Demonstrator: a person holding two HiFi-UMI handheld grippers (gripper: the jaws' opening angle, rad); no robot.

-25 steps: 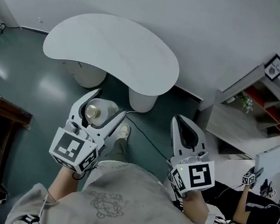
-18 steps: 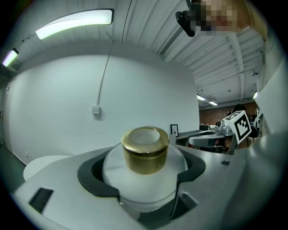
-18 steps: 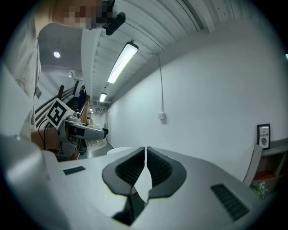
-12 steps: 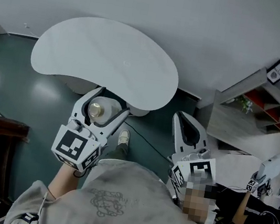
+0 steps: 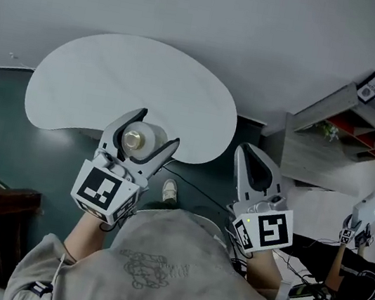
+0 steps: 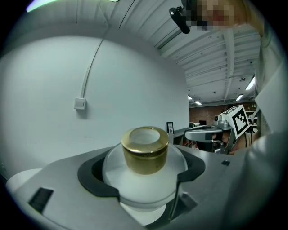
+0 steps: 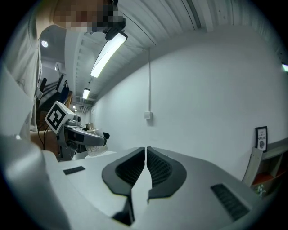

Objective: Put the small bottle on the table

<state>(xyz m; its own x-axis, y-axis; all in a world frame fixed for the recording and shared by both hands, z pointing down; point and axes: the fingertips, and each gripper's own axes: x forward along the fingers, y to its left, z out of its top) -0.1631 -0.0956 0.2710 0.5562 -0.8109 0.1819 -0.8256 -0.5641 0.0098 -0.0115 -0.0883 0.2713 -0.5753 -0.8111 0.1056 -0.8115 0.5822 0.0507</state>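
While in left gripper (image 5: 158, 128), small bottle (image 5: 134, 139).

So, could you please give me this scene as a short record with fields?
table: white, curved top
small bottle: white body, gold cap, upright
left tool: shut on the small bottle, over the near edge of the table
right tool: shut, holding nothing, off the table, to its right
task: small bottle not yet released
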